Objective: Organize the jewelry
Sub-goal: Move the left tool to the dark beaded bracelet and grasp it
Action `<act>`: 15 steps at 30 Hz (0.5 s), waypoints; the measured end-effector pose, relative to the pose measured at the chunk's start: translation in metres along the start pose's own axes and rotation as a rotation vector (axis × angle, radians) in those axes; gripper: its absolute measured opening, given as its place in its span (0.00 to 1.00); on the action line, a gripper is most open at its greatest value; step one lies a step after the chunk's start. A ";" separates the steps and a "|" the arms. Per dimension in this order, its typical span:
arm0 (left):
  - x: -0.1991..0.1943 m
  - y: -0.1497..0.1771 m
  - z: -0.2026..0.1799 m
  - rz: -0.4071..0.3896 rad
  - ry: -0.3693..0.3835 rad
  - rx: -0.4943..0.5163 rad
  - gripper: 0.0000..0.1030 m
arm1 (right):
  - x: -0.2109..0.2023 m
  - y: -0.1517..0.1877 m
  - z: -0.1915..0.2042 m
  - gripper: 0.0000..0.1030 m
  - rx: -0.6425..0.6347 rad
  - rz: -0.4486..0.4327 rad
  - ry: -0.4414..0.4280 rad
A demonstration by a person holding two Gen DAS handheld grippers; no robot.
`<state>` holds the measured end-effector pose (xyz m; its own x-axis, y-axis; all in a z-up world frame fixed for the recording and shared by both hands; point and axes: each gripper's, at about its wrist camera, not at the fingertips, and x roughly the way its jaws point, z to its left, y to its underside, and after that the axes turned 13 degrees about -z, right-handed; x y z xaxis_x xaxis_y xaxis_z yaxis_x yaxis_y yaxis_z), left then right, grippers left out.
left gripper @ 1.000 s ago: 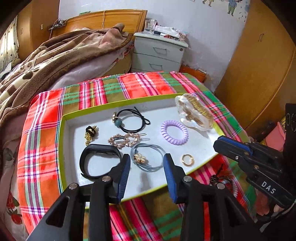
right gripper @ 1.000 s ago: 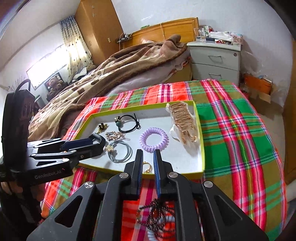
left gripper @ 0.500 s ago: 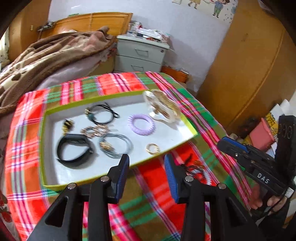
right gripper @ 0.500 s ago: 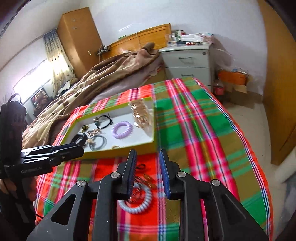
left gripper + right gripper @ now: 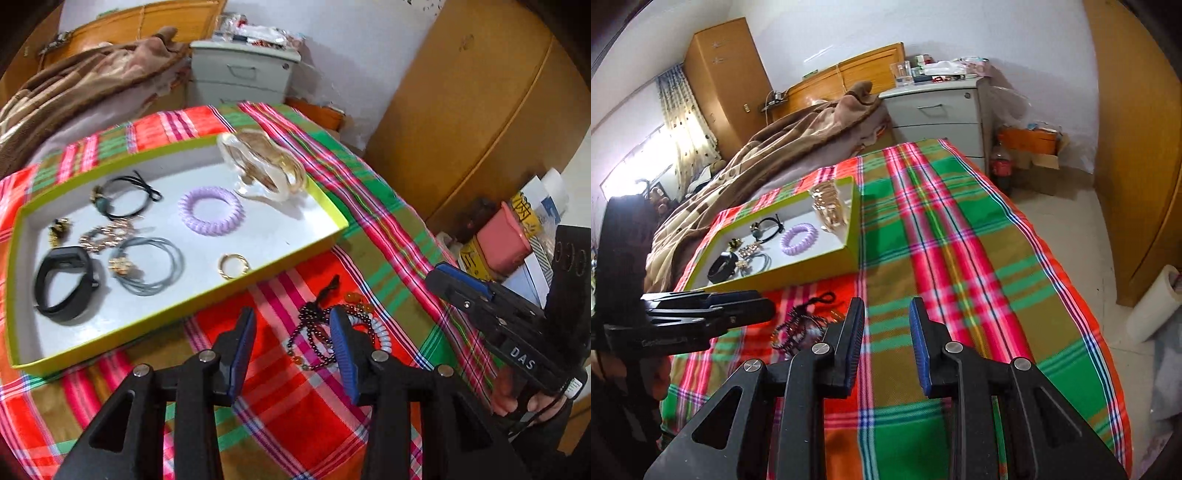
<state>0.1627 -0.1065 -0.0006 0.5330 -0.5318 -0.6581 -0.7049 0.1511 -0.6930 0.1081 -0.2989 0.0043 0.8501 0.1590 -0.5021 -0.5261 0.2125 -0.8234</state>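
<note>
A green-rimmed white tray [image 5: 325, 201] [image 5: 846, 254] on the plaid cloth holds a purple coil tie [image 5: 210, 210], a gold ring [image 5: 232, 266], a black band [image 5: 64, 280], grey and black hair ties and a clear pouch of gold bangles [image 5: 264, 168]. A dark bead bracelet with a white coil tie [image 5: 317, 332] [image 5: 798, 326] lies on the cloth in front of the tray. My left gripper [image 5: 291, 332] is open and empty just above that pile. My right gripper [image 5: 886, 321] is open and empty over bare cloth, right of the pile.
The plaid-covered table [image 5: 960, 240] borders a bed with a brown blanket [image 5: 783, 147]. A grey nightstand [image 5: 938, 110] stands behind, a wooden wardrobe [image 5: 1137, 147] to the right. Boxes and bags [image 5: 513, 236] sit on the floor at right.
Both grippers have pulled back from the tray and swung right toward the bead pile. The right gripper's jaws have opened from nearly closed to wide.
</note>
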 end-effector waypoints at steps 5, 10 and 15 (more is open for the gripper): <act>0.019 0.001 -0.007 0.048 -0.003 0.031 0.42 | -0.002 0.004 -0.006 0.25 0.005 0.005 0.006; 0.025 0.002 -0.012 0.057 -0.033 0.054 0.42 | -0.003 0.005 -0.010 0.25 0.012 0.004 0.005; 0.024 0.004 -0.013 0.067 -0.035 0.080 0.42 | -0.003 0.005 -0.011 0.25 0.013 -0.002 0.004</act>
<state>0.1670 -0.1301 -0.0152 0.5027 -0.4888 -0.7130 -0.7009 0.2523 -0.6672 0.1031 -0.3090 -0.0008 0.8511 0.1544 -0.5018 -0.5248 0.2250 -0.8209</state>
